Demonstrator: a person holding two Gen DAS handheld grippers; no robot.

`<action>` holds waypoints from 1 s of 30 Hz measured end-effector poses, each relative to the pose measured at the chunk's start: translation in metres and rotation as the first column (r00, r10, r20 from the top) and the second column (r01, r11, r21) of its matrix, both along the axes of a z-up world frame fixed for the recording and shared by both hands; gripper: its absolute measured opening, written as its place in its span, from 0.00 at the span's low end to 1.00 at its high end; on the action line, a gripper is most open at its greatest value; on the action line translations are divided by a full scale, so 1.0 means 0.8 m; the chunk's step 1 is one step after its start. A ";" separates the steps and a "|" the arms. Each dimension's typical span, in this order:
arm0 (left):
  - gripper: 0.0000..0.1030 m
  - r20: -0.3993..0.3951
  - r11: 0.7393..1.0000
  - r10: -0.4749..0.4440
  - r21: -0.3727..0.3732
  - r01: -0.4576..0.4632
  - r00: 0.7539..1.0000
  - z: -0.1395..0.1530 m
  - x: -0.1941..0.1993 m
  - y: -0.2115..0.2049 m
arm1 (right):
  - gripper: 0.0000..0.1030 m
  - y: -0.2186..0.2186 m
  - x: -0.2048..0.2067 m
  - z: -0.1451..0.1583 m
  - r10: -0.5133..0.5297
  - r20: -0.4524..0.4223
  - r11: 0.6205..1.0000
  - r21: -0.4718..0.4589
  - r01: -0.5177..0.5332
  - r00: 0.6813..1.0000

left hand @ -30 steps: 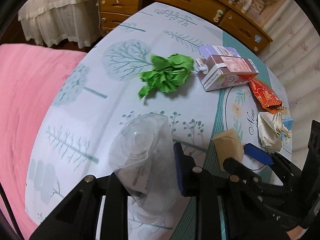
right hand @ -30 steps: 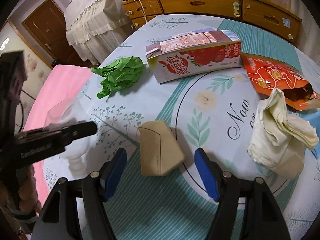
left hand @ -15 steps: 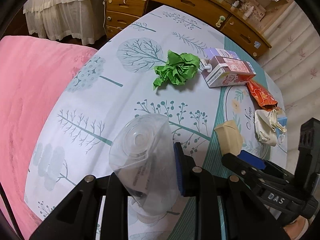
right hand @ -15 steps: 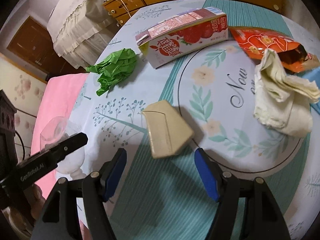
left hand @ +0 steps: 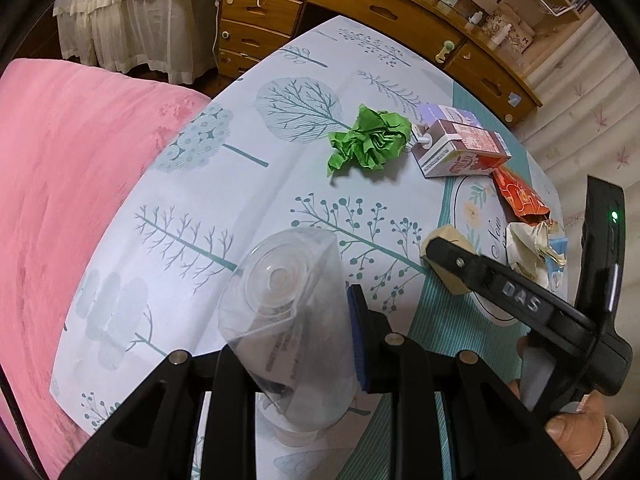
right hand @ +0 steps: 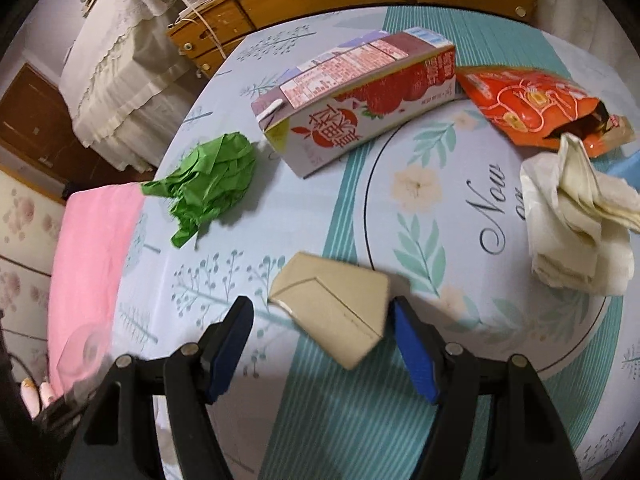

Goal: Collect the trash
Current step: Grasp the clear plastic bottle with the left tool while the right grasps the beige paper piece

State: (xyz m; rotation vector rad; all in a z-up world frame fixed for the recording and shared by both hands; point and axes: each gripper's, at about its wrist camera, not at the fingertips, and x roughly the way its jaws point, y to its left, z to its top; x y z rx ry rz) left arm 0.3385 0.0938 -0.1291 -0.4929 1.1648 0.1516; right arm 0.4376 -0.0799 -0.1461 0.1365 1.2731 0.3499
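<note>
My left gripper [left hand: 292, 340] is shut on a clear plastic cup [left hand: 280, 300], squashed between its pads and held above the tablecloth. My right gripper [right hand: 320, 320] stands open over a tan cardboard piece [right hand: 332, 308] that lies flat between its blue pads, the right pad close to its edge. Beyond it lie crumpled green paper [right hand: 208, 180], a red juice carton [right hand: 360, 92], an orange snack bag [right hand: 532, 104] and a crumpled white tissue [right hand: 576, 224]. The left wrist view shows one black finger [left hand: 480, 276] of the right gripper over the cardboard [left hand: 448, 240].
The tablecloth [left hand: 240, 200] has a tree print and a teal striped band. A pink blanket [left hand: 60, 200] lies off its left edge. A wooden dresser [left hand: 360, 4] and a white skirted cover [left hand: 140, 20] stand behind. A small blue item [right hand: 628, 168] sits by the tissue.
The right gripper has rolled and come closer to the cardboard piece, which now sits deeper between its jaws. The left gripper has drawn back from the trash with the cup still held.
</note>
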 end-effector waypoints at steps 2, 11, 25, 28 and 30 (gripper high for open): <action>0.21 0.000 1.000 0.003 0.000 -0.003 1.000 0.000 -0.002 0.001 | 0.69 0.009 0.000 0.000 -0.007 0.024 0.999 -0.038 0.008 1.000; 0.22 -0.010 1.000 0.021 0.000 -0.021 1.000 -0.004 -0.010 0.006 | 0.69 0.042 -0.022 -0.005 0.029 0.179 0.979 -0.203 0.007 0.983; 0.21 0.008 0.999 -0.046 -0.015 0.047 0.999 0.002 -0.045 -0.005 | 0.60 -0.013 -0.080 0.011 0.044 0.191 0.999 -0.005 -0.044 0.981; 0.21 0.018 0.996 -0.079 -0.029 0.079 0.997 0.008 -0.063 -0.010 | 0.60 -0.026 -0.108 0.021 0.028 0.201 0.999 0.014 -0.032 0.979; 0.21 0.028 0.994 -0.106 -0.037 0.107 0.994 0.013 -0.076 -0.013 | 0.60 -0.033 -0.127 0.030 0.010 0.209 1.000 0.027 -0.016 0.978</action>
